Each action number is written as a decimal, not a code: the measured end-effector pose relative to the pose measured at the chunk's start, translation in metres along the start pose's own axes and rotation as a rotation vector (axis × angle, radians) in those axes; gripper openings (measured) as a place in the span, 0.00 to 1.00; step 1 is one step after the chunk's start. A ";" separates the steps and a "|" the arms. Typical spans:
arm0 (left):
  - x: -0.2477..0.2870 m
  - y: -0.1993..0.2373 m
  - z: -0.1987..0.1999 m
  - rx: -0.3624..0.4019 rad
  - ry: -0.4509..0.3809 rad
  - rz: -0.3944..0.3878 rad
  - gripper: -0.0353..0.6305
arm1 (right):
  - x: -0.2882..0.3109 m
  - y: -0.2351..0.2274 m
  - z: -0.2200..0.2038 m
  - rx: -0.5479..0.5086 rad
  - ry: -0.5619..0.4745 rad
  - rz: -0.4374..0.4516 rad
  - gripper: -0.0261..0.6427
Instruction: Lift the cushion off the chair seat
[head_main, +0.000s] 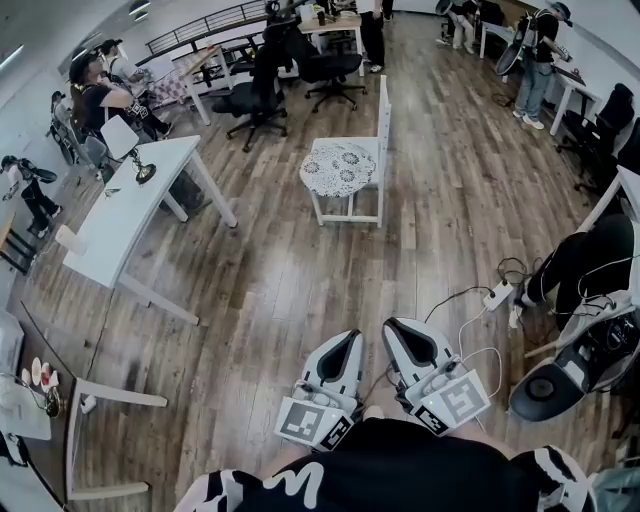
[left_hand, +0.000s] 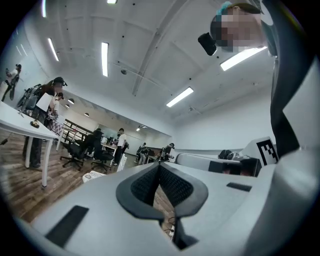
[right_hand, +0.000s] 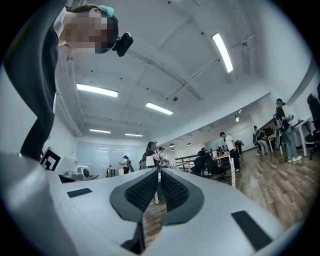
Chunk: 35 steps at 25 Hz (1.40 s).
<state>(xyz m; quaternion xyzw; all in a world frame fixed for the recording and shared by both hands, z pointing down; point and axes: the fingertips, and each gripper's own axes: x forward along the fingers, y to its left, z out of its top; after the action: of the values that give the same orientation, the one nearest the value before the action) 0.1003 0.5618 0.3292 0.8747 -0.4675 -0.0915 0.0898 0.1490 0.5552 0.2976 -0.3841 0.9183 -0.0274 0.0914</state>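
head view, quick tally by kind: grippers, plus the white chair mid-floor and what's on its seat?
Grippers: 2 (left gripper, right gripper)
White chair: 1
Cushion: 1, on the seat
Total: 4

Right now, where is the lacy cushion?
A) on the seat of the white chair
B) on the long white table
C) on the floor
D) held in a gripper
A: the cushion lies flat on the seat of the white chair, out in the middle of the wooden floor.
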 end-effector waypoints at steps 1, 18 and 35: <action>0.001 -0.001 0.001 0.001 -0.002 0.000 0.06 | 0.000 0.000 0.001 -0.002 -0.001 0.002 0.08; -0.012 -0.001 -0.008 0.002 0.037 0.037 0.06 | 0.001 0.007 -0.012 0.080 0.011 0.035 0.08; 0.049 0.048 -0.011 -0.015 0.087 -0.073 0.06 | 0.066 -0.035 -0.023 0.047 0.038 -0.027 0.08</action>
<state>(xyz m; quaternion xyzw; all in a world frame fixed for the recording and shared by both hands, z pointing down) 0.0914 0.4950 0.3472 0.8936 -0.4302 -0.0599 0.1130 0.1236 0.4834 0.3146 -0.3938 0.9136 -0.0576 0.0827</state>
